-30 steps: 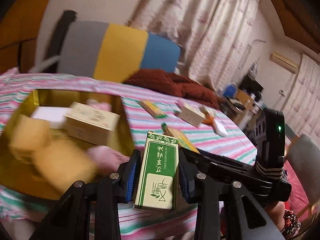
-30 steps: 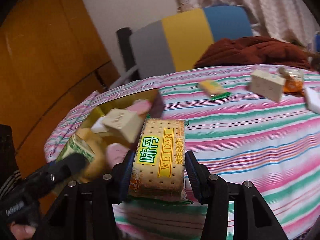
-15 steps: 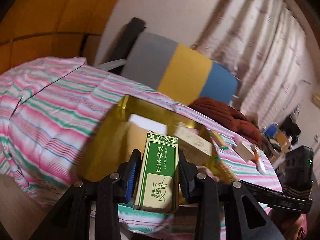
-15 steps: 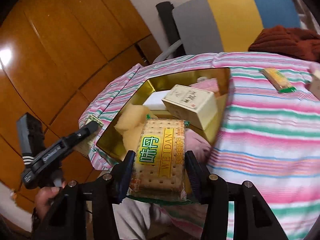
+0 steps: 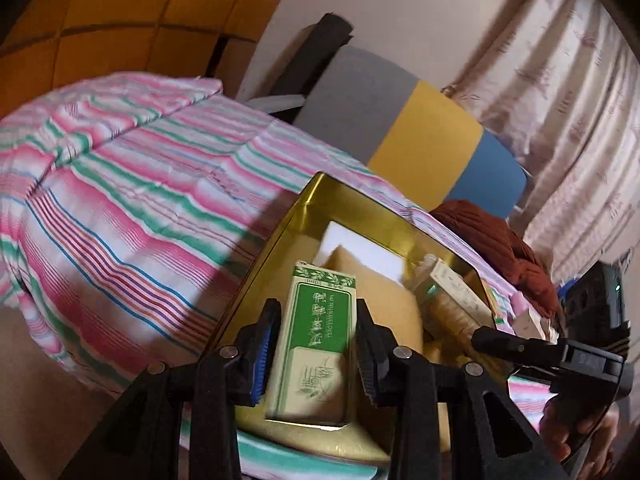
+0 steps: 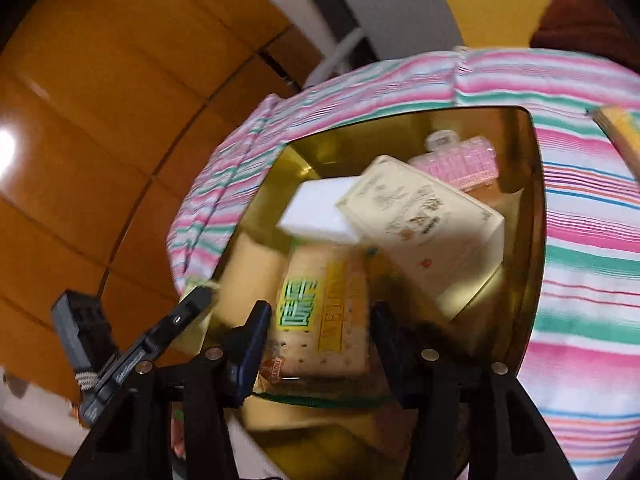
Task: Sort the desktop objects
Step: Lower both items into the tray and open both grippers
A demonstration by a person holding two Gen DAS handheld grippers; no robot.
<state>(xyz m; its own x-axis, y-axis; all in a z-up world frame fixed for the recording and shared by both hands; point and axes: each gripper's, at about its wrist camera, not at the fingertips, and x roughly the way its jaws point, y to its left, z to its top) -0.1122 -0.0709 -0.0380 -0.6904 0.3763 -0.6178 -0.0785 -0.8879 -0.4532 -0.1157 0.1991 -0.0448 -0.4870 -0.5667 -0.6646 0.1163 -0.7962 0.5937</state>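
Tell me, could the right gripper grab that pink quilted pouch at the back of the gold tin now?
Probably not. The right gripper has a biscuit packet between its fingers, and a cream carton lies tilted between it and the pink pouch in the gold tin.

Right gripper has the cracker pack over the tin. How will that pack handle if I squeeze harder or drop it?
The cracker pack looks like thin wrapper over biscuits, so probably light but brittle; a harder squeeze may crack them. Its flat shape should land without rolling in the gold tin, though it may rest tilted on the cream box.
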